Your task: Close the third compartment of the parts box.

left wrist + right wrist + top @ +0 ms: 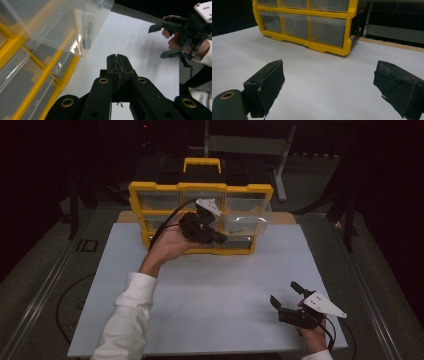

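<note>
High view: left gripper (216,236) held at front of yellow drawer organizer (200,187), beside clear drawer (247,222) pulled partway out (likely for access). Right gripper (286,300) parked near table (210,285) corner.
Left gripper view: jaws pressed together, nothing between; drawer just beside.
Right gripper view: jaws wide apart, empty, facing organizer.
</note>
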